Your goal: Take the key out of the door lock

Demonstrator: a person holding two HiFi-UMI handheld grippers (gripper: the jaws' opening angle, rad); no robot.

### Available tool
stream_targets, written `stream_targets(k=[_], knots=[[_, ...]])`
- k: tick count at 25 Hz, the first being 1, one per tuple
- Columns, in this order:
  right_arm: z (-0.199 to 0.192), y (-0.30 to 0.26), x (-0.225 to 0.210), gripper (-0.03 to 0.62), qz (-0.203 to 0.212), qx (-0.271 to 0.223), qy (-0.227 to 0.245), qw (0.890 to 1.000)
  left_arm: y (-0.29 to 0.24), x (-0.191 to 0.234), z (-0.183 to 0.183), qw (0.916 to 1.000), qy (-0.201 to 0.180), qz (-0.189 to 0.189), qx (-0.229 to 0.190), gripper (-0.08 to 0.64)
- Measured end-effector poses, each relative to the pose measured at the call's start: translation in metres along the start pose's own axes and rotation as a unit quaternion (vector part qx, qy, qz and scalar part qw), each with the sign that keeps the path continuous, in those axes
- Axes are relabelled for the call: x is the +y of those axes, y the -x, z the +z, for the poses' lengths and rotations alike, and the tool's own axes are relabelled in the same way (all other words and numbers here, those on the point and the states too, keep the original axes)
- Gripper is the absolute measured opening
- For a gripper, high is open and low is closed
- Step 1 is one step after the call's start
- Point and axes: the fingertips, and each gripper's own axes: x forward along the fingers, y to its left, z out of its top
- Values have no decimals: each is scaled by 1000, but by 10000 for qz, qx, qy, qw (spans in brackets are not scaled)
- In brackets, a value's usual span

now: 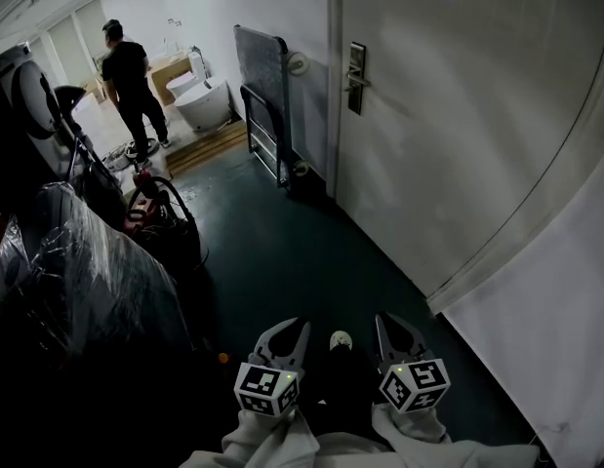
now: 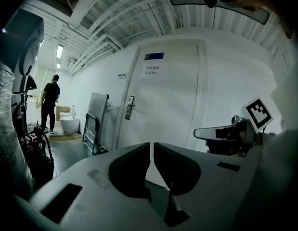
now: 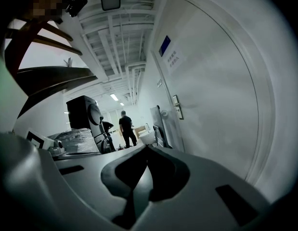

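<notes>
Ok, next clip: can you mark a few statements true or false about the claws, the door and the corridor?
1. The left claw and right claw are held low, far from the door lock. True.
2. The right claw is clamped on the key. False: it is shut on nothing.
3. The door stands wide open. False: it is closed.
4. A person in black stands at the corridor's far end. True.

Pale grey plastic left gripper and right gripper have dark-lined jaws, black-and-white marker cubes and off-white fabric sleeves
</notes>
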Motion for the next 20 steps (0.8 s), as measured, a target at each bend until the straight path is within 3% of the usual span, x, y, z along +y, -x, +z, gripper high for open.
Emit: stream_targets(k=[20], knots=[[79, -156, -95, 52, 189, 67, 30, 9998, -164, 73, 61, 9997, -31, 187, 138, 31]])
